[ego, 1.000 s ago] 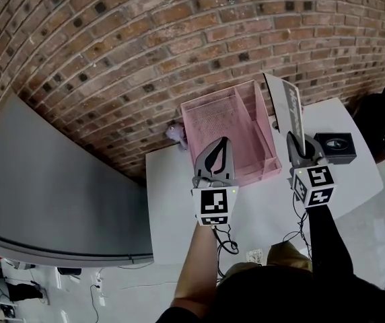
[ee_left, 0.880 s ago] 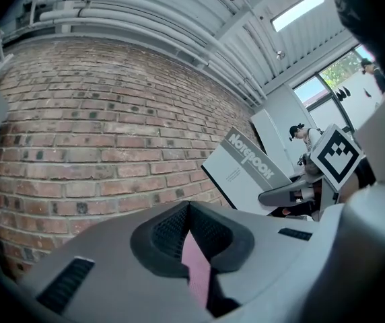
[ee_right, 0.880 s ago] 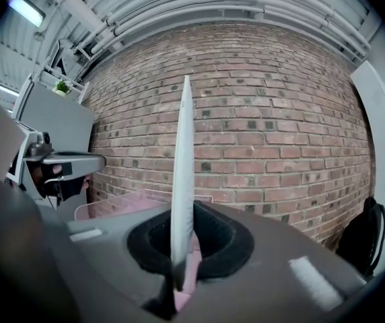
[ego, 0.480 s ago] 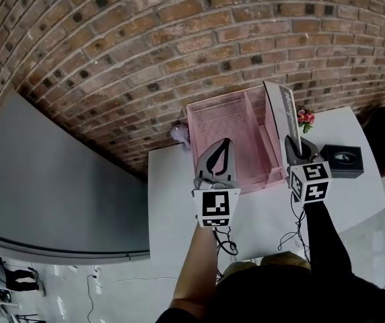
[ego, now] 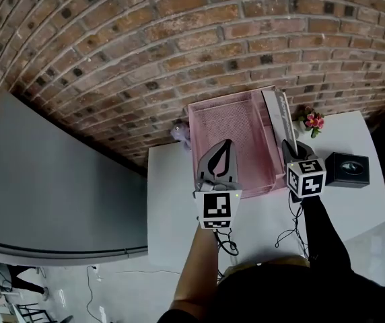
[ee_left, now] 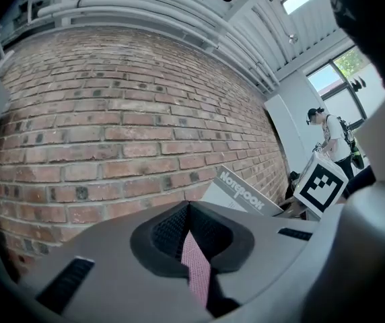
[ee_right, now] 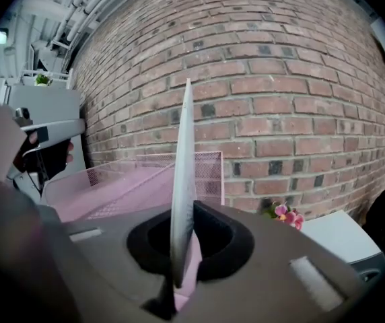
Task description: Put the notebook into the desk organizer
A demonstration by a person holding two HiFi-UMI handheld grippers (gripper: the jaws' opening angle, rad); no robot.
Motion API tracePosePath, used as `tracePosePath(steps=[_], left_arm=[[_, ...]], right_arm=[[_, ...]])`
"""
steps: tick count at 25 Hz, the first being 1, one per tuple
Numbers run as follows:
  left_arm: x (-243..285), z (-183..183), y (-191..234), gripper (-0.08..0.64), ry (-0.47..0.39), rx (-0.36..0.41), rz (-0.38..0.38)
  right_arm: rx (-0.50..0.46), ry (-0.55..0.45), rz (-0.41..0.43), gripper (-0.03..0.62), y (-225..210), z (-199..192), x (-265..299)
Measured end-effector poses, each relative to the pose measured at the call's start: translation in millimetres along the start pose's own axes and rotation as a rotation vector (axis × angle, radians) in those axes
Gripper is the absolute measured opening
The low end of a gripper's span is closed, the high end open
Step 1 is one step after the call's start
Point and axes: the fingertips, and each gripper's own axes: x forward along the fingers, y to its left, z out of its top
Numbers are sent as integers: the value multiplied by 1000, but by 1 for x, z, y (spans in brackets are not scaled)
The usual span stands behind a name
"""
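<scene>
The right gripper is closed on the lower edge of the notebook and holds it upright and edge-on at the right side of the pink desk organizer. I think this is so that it can go down thin side first into the narrow slot there. The left gripper has its 2 jaws pressed together on the front wall of the organizer, probably to stop the light mesh tray from sliding on the white table when the notebook enters.
</scene>
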Motion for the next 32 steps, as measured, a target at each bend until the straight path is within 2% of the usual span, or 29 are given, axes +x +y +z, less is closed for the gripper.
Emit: tracePosePath(steps=[14,32], left_arm=[[16,-26,4,9,50,-28,9],[14,-42,-10,9,94,-29,-17]], right_arm=[[102,155,45,9,1,-65,40],[139,292,39,9,8,-123,49]])
